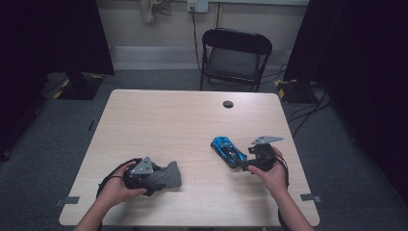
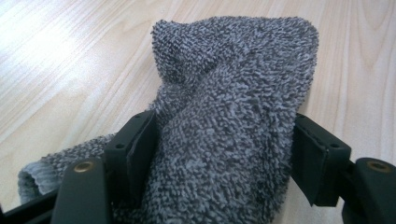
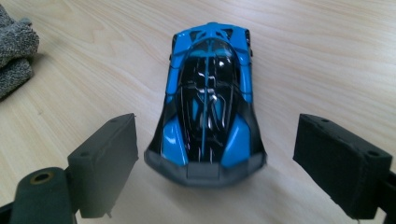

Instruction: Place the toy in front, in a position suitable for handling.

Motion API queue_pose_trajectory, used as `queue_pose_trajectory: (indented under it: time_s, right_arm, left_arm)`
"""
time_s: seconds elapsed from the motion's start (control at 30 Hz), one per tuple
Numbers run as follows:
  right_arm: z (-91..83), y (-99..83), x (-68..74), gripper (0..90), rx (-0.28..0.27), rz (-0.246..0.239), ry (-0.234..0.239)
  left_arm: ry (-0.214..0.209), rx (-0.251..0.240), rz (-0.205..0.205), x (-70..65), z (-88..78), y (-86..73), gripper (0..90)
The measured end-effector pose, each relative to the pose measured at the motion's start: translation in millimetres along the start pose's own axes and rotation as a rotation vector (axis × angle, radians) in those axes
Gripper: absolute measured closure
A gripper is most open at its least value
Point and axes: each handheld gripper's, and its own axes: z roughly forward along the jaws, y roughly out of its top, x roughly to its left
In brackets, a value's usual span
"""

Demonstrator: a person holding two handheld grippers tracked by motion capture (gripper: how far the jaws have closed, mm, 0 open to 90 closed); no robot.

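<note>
A wooden table (image 1: 159,115) seen from above, with a person's hands at its near edge. The left gripper (image 2: 219,154) grips a grey sock (image 2: 233,93), its jaws pressing the fabric from both sides (the sock lies bunched on the table's near left). The right gripper (image 3: 215,163) stands with jaws spread wide, touching nothing. A blue toy car (image 3: 208,107) sits on the table just ahead of them, near the right edge.
</note>
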Motion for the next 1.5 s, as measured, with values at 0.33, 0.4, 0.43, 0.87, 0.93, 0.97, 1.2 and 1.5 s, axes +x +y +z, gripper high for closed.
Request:
queue_pose_trajectory:
  time_s: [0.33, 0.4, 0.43, 0.87, 0.93, 0.97, 1.2, 1.5]
  right_arm:
    - [28.3, 11.3, 2.0, 13.1, 0.028, -0.013, -0.009]
    - [33.1, 13.5, 1.4, 13.1, 0.034, -0.009, -0.014]
    - [35.3, 14.6, 1.1, 13.1, 0.032, -0.009, -0.018]
    - [63.6, 22.8, 8.3, 13.2, 0.071, -0.021, -0.036]
    - [66.7, 22.7, 9.8, 13.4, 0.071, -0.021, -0.051]
    - [67.7, 22.7, 10.6, 13.8, 0.064, -0.025, -0.054]
    - [75.5, 21.7, 13.4, 13.9, 0.076, -0.040, -0.085]
    - [76.0, 19.0, 17.4, 17.9, 0.069, -0.078, -0.120]
  left_arm:
    - [0.001, 0.008, 0.006, 0.6, 0.8, 0.9, 29.9]
    - [0.001, 0.008, 0.010, 0.4, 1.0, 0.9, 29.8]
    - [0.001, 0.009, 0.010, 0.4, 1.0, 1.0, 29.8]
    - [-0.003, 0.014, 0.011, 1.3, 1.3, 1.8, 29.7]
    - [-0.005, 0.014, 0.012, 1.3, 1.5, 1.8, 29.7]
    - [-0.005, 0.013, 0.012, 1.5, 1.4, 1.7, 29.7]
    - [-0.008, 0.012, 0.012, 1.6, 1.6, 1.6, 29.7]
    - [-0.005, 0.012, 0.015, 1.4, 1.7, 1.7, 29.7]
